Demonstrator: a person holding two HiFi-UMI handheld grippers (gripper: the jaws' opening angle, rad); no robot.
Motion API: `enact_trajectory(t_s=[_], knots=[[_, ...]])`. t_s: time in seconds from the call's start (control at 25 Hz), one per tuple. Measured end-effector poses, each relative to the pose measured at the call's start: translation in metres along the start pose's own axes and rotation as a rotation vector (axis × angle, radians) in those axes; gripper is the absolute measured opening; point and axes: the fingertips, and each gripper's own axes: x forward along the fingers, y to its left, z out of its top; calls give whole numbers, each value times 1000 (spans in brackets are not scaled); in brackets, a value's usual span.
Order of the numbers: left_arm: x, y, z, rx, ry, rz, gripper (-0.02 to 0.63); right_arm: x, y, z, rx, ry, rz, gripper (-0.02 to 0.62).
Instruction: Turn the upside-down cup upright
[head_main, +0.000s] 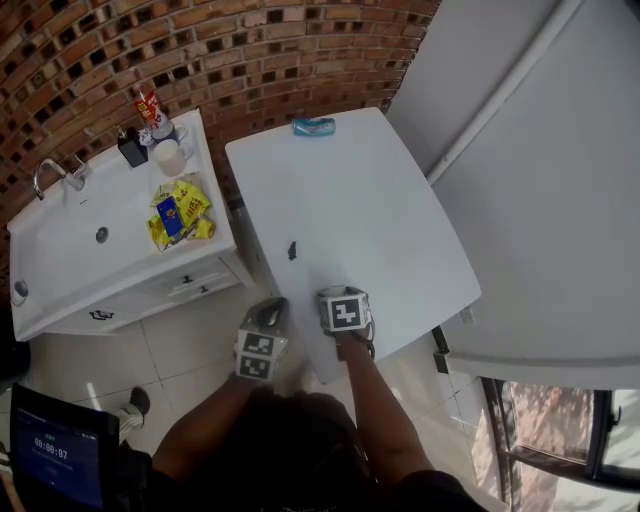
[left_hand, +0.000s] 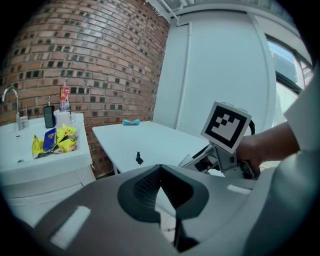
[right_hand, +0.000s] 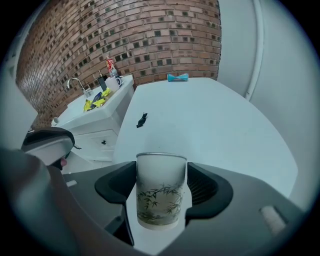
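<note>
At the near edge of the white table (right_hand: 225, 125), your right gripper (right_hand: 161, 172) has the paper cup (right_hand: 161, 195) between its jaws, with both dark pads pressed against the cup's sides. The cup's axis is vertical, the white tabletop is directly beneath it, and its bamboo print faces the camera. Whether the mouth is up or down cannot be determined from these views.

Your left gripper (left_hand: 160, 169) is closed, its jaw tips meeting with nothing between them. In the head view it hangs just off the table's near-left edge, over the tiled floor, beside the right gripper.

Farther along the table, a small black object (right_hand: 142, 120) lies mid-surface and a blue object (right_hand: 178, 77) sits at the far edge. Left of the table is a white sink cabinet (head_main: 60, 250) with yellow packets (head_main: 180, 212) on top.
</note>
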Motion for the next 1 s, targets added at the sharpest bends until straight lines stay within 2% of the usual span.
enact_trajectory(t_s=[0.24, 0.44, 0.6, 0.84, 1.0], knots=[[5, -2, 1, 0, 7, 9, 2, 1, -7, 5, -20, 10, 10, 328], [8, 1, 4, 6, 12, -5, 2, 3, -6, -1, 21, 50, -2, 325], [8, -3, 9, 11, 6, -17, 2, 5, 1, 14, 19, -27, 39, 316], [13, -3, 12, 21, 11, -18, 2, 5, -5, 13, 26, -30, 22, 314], [14, -1, 13, 25, 12, -20, 2, 6, 0, 20, 39, -57, 49, 314]])
